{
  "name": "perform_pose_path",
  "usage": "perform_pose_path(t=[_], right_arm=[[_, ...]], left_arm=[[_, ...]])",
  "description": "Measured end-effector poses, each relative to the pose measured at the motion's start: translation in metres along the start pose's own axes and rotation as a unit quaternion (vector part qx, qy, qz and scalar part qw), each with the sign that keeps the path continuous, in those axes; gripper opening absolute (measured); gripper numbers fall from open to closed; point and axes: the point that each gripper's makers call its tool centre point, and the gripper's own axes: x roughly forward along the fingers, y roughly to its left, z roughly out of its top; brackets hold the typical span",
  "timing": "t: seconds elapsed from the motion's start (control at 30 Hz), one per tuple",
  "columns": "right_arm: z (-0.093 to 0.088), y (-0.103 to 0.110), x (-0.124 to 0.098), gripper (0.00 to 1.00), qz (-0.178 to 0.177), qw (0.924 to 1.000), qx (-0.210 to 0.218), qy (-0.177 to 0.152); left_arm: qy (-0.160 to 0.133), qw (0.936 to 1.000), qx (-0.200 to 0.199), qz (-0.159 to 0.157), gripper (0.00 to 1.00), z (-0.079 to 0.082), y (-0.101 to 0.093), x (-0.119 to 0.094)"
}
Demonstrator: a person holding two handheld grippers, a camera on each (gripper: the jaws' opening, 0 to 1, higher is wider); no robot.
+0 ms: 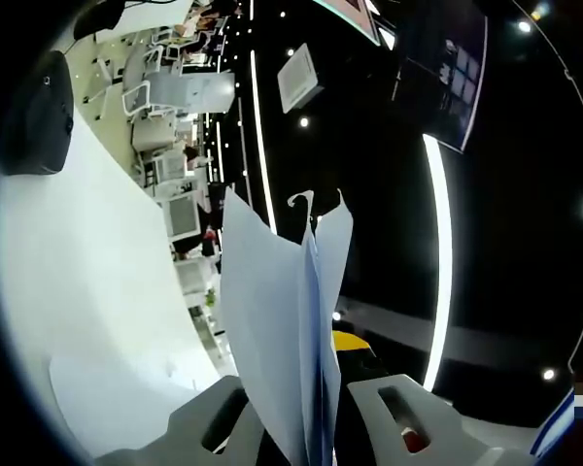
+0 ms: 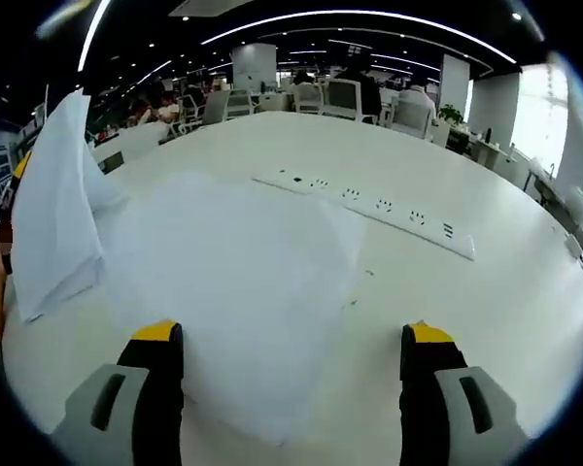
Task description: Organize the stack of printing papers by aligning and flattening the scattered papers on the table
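Left gripper (image 1: 311, 427) clamps a sheaf of pale blue-white paper sheets (image 1: 282, 330) upright, hiding its fingertips. Right gripper (image 2: 291, 364) gapes wide above loose white sheets (image 2: 243, 282) lying on the white surface (image 2: 486, 301).

Left gripper view: rides on the left gripper (image 1: 316, 413), rolled hard sideways; the white table (image 1: 97, 291) stands as a slope on the left, dark ceiling with light strips on the right.
Nearness, left: very close; held sheets (image 1: 291, 320) rise between the jaws.
Right gripper view: rides on the right gripper (image 2: 291, 374), level, low over the table (image 2: 486, 291), facing across it toward the office chairs.
Shared: the table and, probably, the upright sheets (image 2: 58, 214) at left.
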Motion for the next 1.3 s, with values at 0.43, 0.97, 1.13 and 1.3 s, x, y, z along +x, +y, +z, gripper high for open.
perform_pose_path(t=[0.43, 0.97, 1.13, 1.3], right_arm=[[0.005, 0.012, 0.001, 0.72, 0.033, 0.9987, -0.03, -0.026], [0.006, 0.015, 0.0, 0.39, 0.042, 0.9976, -0.032, -0.044], [0.006, 0.003, 0.003, 0.24, 0.033, 0.9981, -0.024, -0.048], [0.005, -0.003, 0.004, 0.14, 0.029, 0.9978, -0.017, -0.058]], left_arm=[[0.0, 1.0, 0.0, 0.002, 0.06, 0.001, 0.002, 0.001], [-0.002, 1.0, -0.002, 0.0, 0.06, 0.003, 0.002, 0.001], [-0.002, 1.0, -0.002, 0.0, 0.06, 0.004, 0.002, 0.002], [-0.003, 1.0, -0.002, 0.0, 0.06, 0.005, 0.003, 0.002]])
